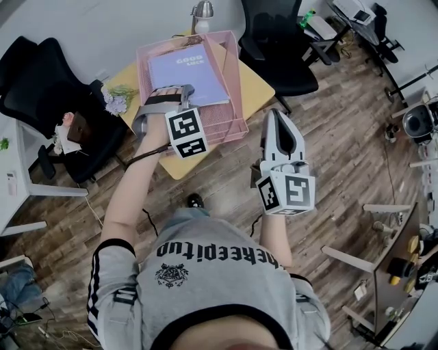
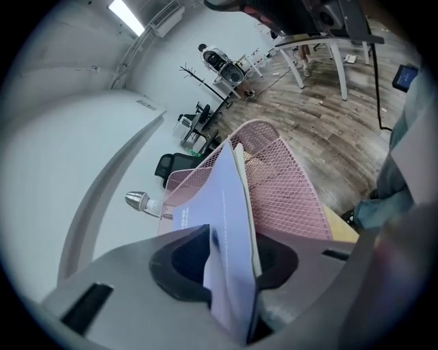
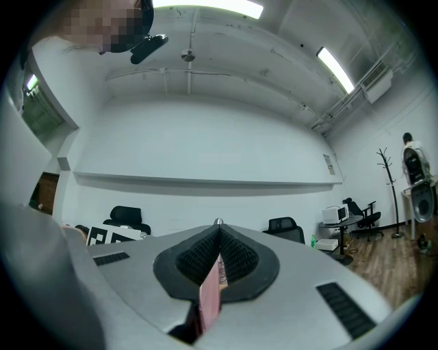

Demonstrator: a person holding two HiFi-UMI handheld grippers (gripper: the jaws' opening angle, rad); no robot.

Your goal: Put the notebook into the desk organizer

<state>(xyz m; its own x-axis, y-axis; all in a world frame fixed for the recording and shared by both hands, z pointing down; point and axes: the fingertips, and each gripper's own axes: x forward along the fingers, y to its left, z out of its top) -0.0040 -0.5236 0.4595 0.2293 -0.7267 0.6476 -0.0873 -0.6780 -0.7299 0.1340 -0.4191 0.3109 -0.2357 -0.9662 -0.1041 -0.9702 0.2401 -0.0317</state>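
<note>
A lavender notebook (image 1: 185, 72) lies tilted inside the pink mesh desk organizer (image 1: 229, 116) on the yellow table (image 1: 256, 85). My left gripper (image 1: 171, 92) reaches over the organizer's near rim, one jaw on each side of the notebook's near edge. In the left gripper view the notebook (image 2: 226, 225) stands edge-on between the jaws of the left gripper (image 2: 233, 273) and leans toward the right one, with a dark gap at the left pad; the organizer (image 2: 287, 184) lies behind it. My right gripper (image 1: 277, 119) hangs off the table's right side, and in its own view the right gripper (image 3: 217, 236) points at a far wall, jaws together.
A silver desk lamp (image 1: 202, 10) stands behind the organizer. A small bunch of flowers (image 1: 118, 99) lies at the table's left corner. Black office chairs (image 1: 41, 89) stand left of the table, and another chair (image 1: 277, 48) stands at the right. Wooden floor surrounds the table.
</note>
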